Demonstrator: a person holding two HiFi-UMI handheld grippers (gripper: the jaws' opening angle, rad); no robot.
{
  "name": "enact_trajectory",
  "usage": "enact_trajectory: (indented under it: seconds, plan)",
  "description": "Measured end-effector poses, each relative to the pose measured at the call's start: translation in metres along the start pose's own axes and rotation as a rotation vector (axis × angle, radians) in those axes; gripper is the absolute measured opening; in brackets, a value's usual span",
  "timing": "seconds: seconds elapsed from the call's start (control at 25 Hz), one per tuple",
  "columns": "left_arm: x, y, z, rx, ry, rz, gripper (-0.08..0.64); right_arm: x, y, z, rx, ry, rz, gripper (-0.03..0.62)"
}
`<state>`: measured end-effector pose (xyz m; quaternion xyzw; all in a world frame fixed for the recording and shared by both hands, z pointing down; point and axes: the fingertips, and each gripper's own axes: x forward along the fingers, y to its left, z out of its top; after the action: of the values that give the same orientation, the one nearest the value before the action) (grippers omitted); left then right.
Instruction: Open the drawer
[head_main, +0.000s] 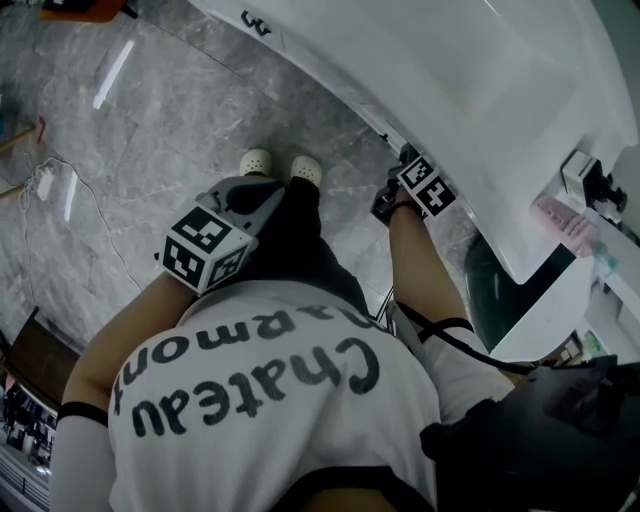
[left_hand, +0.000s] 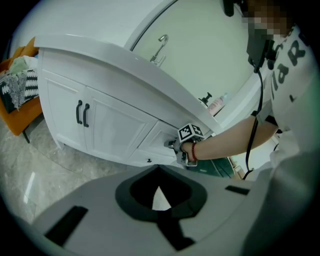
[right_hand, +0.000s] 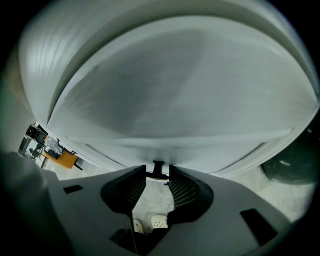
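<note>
Counts: 2 grippers, each w/ 1 marker cube (head_main: 428, 187). 1 white cabinet (left_hand: 115, 131) stands under a curved counter (left_hand: 115, 60), w/ 1 tap (left_hand: 161, 47) on top. The cabinet front has 2 doors (left_hand: 120, 134) and 2 long black door handles (left_hand: 78, 112), upright and side by side where the doors meet. Right of the doors are 2 fronts, stacked. The top one is the drawer (left_hand: 159, 135), just under the counter. Below it is a lower front (left_hand: 142, 155) w/ 1 small dark knob (left_hand: 148, 160).

The drawer faces out of the cabinet toward the person. Its long axis runs level, left-right along the cabinet face. It looks flush w/ the cabinet, not pulled out. Its 1 black handle (right_hand: 158, 166) sticks straight out of the front.

The R gripper (right_hand: 157, 174) is right at the drawer front. Its jaws are spread w/ the handle between the tips. A gap shows either side of the handle's stem, so no pinch is seen.

The L gripper (left_hand: 159, 189) hangs well apart from the cabinet, near the person's body. Its jaws are pressed together at the tips w/ nothing between.

2 white shoes (head_main: 257, 160) stand on the grey marble floor (head_main: 150, 110), near the cabinet base.
</note>
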<state>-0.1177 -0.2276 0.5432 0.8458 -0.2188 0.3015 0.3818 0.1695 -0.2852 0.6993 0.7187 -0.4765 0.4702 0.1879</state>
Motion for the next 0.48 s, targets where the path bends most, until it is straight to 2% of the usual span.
enact_trajectory:
  seconds: [0.48]
  plan:
    - [-0.009,0.002,0.005,0.036,0.022,-0.011,0.008,-0.019,0.007,-0.033,-0.02,0.069,0.001,0.147]
